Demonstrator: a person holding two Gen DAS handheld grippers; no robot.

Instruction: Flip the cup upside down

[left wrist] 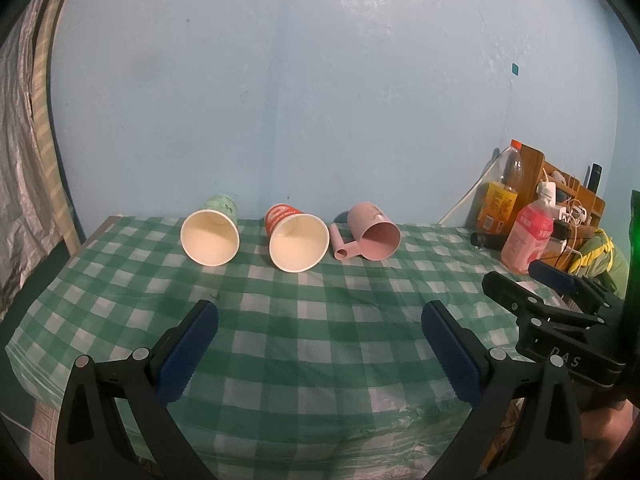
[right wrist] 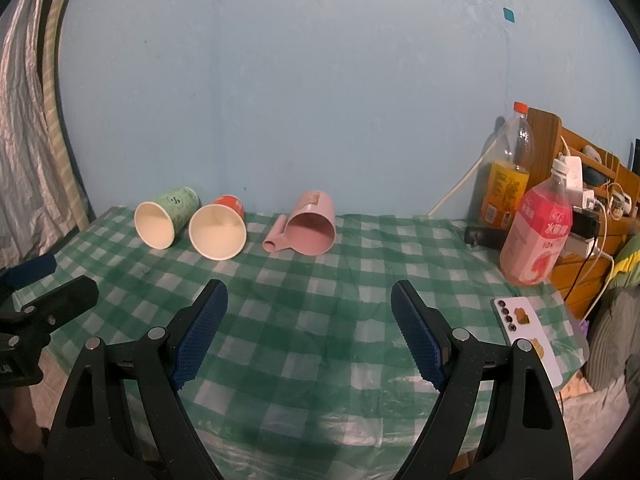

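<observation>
a: so which cup gets flipped? there's three lying on their sides at the back of the worktop (left wrist: 280, 344), mouths facing us: a green paper cup (left wrist: 211, 236), a red paper cup (left wrist: 297, 239) just beside it, and a pink plastic cup (left wrist: 375, 232) with a tube handle sticking out to its left. can't tell which one is meant.

b: yeah, no way to say from here. both grippers are well short of the row anyway. the left gripper (left wrist: 320, 332) has its fingers (left wrist: 188, 356) wide apart with nothing between them, same for the right gripper (right wrist: 310, 320).

a: the paper ones look super light and thin, i'd guess they crush if you squeeze hard and roll away if nudged.

b: agreed. i'd pinch across the wall near the middle of the body, gently, then rotate so the rim lands flat. the pink one looks stiffer, so a firmer grip on the body should be fine, maybe a bit slippery though.

a: watch the right side, there's a pink drink bottle (right wrist: 536, 236), an orange drink bottle (right wrist: 505, 184) and a phone (right wrist: 528, 340) lying there.
</observation>
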